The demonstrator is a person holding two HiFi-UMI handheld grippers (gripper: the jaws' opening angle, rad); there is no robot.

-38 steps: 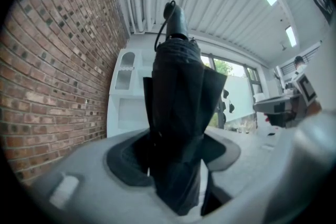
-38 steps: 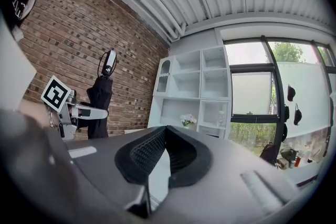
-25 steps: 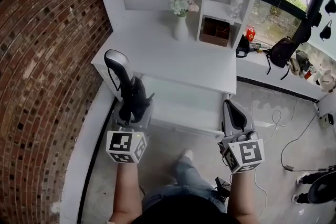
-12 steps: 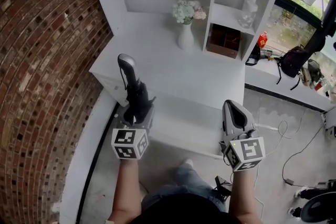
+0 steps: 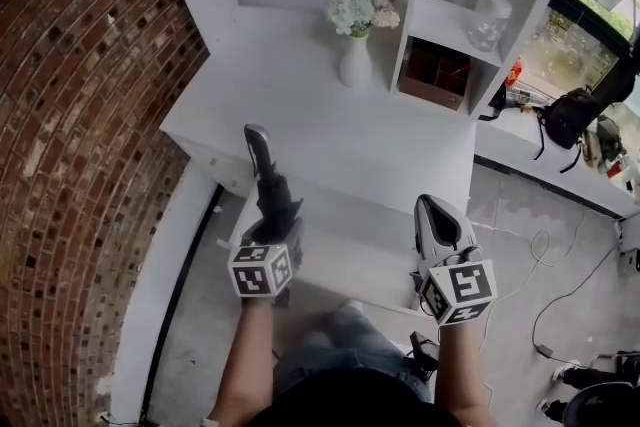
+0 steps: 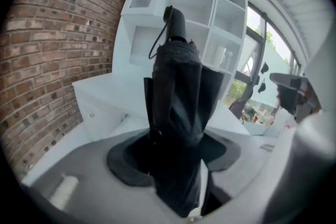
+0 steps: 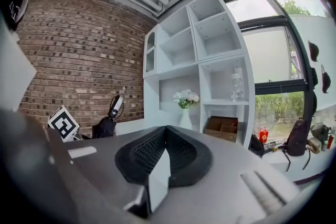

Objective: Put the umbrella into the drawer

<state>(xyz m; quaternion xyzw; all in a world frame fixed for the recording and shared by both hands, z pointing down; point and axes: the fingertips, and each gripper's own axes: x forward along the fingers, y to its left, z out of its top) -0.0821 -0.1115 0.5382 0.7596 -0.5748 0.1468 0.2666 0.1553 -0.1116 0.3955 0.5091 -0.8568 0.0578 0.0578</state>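
Left gripper view shows the folded black umbrella [image 6: 177, 102] clamped between the wide-set jaws of my left gripper [image 5: 270, 227], which grips its bunched canopy with the handle [image 6: 175, 22] uppermost. It stands near the front left corner of the white desk [image 5: 330, 130], above what looks like the pulled-out drawer [image 5: 350, 240]. I judge it light, with a stiff shaft but soft, slippery fabric, so squeezing the canopy against the shaft suits it. My right gripper [image 5: 435, 213] is closed and empty.
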